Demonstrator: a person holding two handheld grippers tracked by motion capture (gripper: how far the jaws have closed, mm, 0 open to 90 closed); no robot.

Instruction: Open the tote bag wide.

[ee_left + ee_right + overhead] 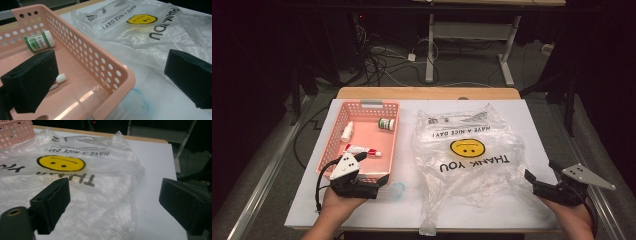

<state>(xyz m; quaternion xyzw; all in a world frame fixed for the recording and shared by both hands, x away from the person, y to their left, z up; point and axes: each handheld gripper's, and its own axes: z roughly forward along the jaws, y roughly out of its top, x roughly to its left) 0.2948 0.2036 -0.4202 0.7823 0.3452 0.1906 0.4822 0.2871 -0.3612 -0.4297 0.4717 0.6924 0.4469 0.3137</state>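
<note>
Two grippers sat at the near edge of the white table (522, 115), both with jaws spread and nothing between the pads. Bare tabletop ran along the right side and far right corner, and in a strip between basket and bag. Clear plastic bag (469, 160), largest item, lay crumpled mid-table, smiley print upward, its right hem just beside the right gripper (542, 181); that gripper's left jaw stood over the film, its right jaw over bare table. Pink basket (332, 135) occupied the left side; left gripper (382, 181) straddled its near right corner, one jaw inside the wall, one outside. Inside lay a tube (362, 150), white bottle (347, 131) and green-labelled jar (386, 123).
</note>
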